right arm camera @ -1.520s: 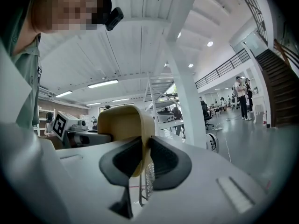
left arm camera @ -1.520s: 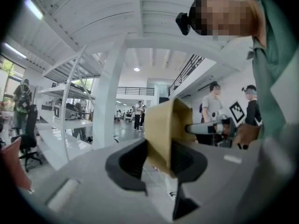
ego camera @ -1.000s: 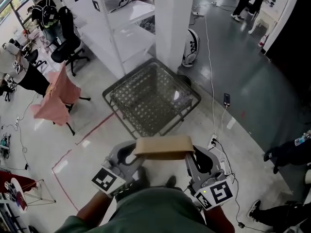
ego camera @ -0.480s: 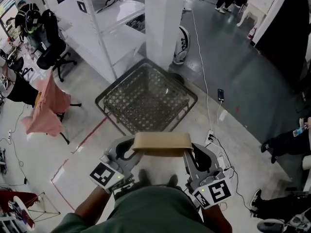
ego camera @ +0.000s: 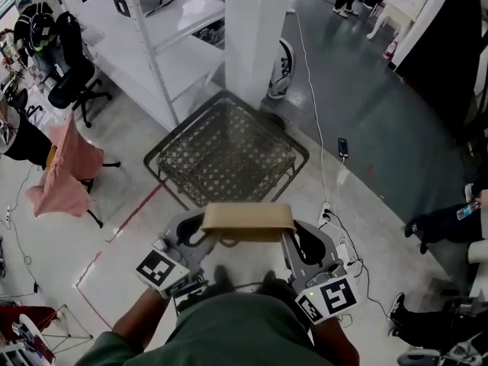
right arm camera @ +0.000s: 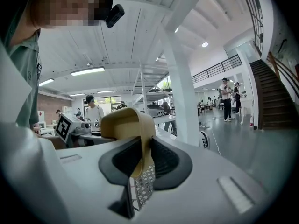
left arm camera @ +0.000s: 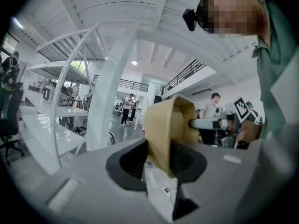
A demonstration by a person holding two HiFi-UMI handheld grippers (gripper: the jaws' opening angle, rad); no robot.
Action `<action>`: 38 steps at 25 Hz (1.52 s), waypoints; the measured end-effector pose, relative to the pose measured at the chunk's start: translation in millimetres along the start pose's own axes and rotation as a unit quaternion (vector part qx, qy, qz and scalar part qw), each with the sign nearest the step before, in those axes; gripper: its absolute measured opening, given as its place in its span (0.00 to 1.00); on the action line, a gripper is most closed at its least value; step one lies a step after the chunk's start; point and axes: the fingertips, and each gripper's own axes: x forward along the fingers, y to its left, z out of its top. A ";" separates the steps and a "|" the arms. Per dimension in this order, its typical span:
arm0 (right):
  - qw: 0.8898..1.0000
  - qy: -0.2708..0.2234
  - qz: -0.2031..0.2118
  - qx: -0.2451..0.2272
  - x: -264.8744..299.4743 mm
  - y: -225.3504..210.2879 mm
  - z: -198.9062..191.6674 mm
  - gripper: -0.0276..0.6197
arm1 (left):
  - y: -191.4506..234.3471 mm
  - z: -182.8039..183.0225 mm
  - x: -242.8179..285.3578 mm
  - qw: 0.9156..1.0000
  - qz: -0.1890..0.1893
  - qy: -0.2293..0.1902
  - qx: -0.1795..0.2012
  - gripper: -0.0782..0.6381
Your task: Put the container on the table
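Your left gripper [ego camera: 204, 233] and right gripper [ego camera: 290, 236] each clamp 1 end of the tan container [ego camera: 248, 221] over pale floor [ego camera: 126, 139], near the wire-mesh table [ego camera: 229, 155] by a white pillar [ego camera: 255, 29].

Centre: dark square wire-mesh table [ego camera: 229, 155], open from above. White square pillar [ego camera: 255, 29] and white metal shelving [ego camera: 164, 48], upper frame, block its far side.

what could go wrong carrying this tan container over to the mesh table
The left gripper and right gripper each pinch only a thin end wall of the tan rectangular container. If the hands twist or drift apart, it could slip out. A white power strip with cables lies on the floor beside the dark wire-mesh table, so a foot might catch there.
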 end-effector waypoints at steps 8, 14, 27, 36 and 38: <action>0.999 0.024 0.027 0.009 4.9 -41.9 -8.5 0.14 | -2.6 -1.1 36.8 1.000 0.018 0.012 0.000 0.26; 1.000 0.002 0.024 0.015 -6.3 -97.8 1.5 0.13 | -24.8 9.6 83.2 0.999 0.037 0.007 -0.002 0.27; 0.997 0.018 0.065 0.023 -12.8 -127.4 -15.2 0.13 | -38.6 -5.6 107.2 0.997 0.076 0.025 -0.004 0.27; 0.991 0.045 0.119 0.030 14.0 -109.5 -45.9 0.13 | -22.7 -35.2 82.8 0.991 0.125 0.043 -0.022 0.27; 0.991 0.055 0.119 0.027 26.4 -99.6 -55.4 0.12 | -12.3 -50.6 72.8 0.990 0.123 0.051 -0.040 0.27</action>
